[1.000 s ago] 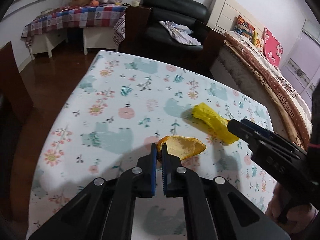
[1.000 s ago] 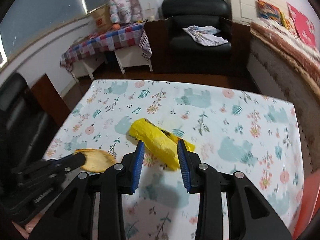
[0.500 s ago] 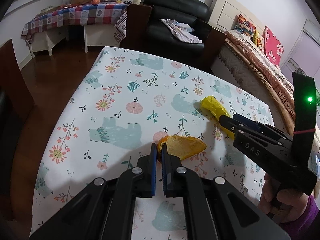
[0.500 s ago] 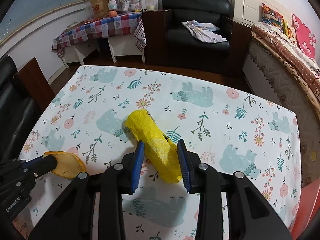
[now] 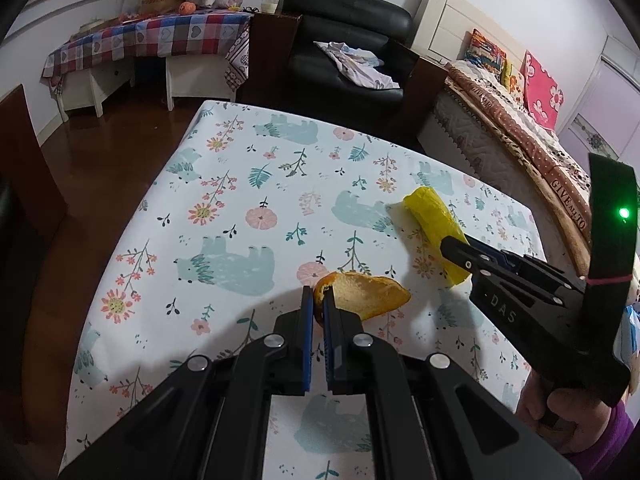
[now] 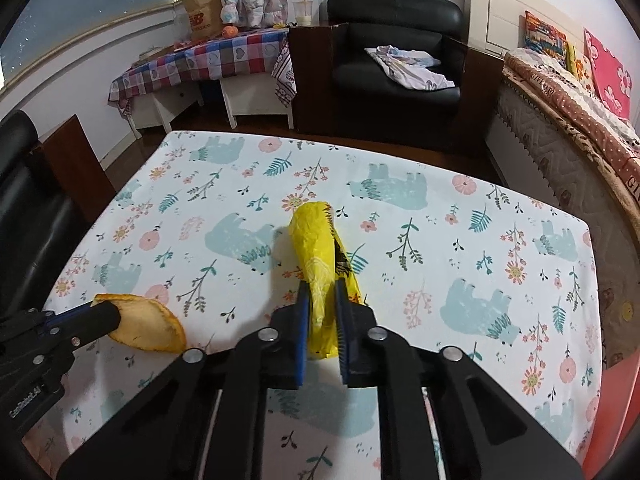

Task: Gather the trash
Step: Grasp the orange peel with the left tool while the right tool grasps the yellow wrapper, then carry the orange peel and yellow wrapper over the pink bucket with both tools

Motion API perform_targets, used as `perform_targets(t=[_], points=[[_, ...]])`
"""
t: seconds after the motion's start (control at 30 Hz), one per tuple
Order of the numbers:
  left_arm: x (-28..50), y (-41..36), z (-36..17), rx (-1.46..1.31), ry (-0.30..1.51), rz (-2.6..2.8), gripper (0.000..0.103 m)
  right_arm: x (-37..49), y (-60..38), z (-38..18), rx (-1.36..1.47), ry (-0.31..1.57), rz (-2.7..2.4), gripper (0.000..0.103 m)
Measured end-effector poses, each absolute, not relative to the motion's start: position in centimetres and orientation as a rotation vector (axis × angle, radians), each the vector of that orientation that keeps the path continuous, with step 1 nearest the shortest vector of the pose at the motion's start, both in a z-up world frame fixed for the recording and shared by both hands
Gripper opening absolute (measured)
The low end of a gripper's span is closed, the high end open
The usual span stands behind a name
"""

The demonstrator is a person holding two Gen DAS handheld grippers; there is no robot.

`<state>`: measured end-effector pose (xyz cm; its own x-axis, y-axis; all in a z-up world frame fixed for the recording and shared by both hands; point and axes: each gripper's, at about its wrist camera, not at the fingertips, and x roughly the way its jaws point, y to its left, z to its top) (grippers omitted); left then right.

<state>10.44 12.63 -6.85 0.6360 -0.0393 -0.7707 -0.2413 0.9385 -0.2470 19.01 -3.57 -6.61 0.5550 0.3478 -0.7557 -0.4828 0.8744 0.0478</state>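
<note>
My left gripper (image 5: pixel 317 298) is shut on an orange peel (image 5: pixel 366 295) and holds it just above the floral tablecloth (image 5: pixel 224 216). The peel also shows in the right wrist view (image 6: pixel 146 324), pinched at its left end. My right gripper (image 6: pixel 322 294) is shut on a crumpled yellow plastic bag (image 6: pixel 320 252), whose far end points away over the table. In the left wrist view the bag (image 5: pixel 434 220) sticks out of the right gripper's fingers (image 5: pixel 468 254) at the right.
The table (image 6: pixel 480 240) stands in a bedroom. A black armchair (image 6: pixel 396 44) with clothes on it is beyond the far edge, a bed (image 6: pixel 560 120) to the right, a checked-cloth side table (image 6: pixel 208 60) at the back left, a dark chair (image 6: pixel 24 208) at the left.
My right gripper has closed from open around the yellow bag to shut on it, and has lifted it. My left gripper has kept its hold on the peel and pulled back a little.
</note>
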Motion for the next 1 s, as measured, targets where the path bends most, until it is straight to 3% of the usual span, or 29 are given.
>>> perform_targets(t=[1.0], points=[[9.1, 4.1, -2.1, -0.210, 0.803, 0.016, 0.004, 9.9, -16.3, -2.1, 0.059, 0.764, 0.374, 0.011]])
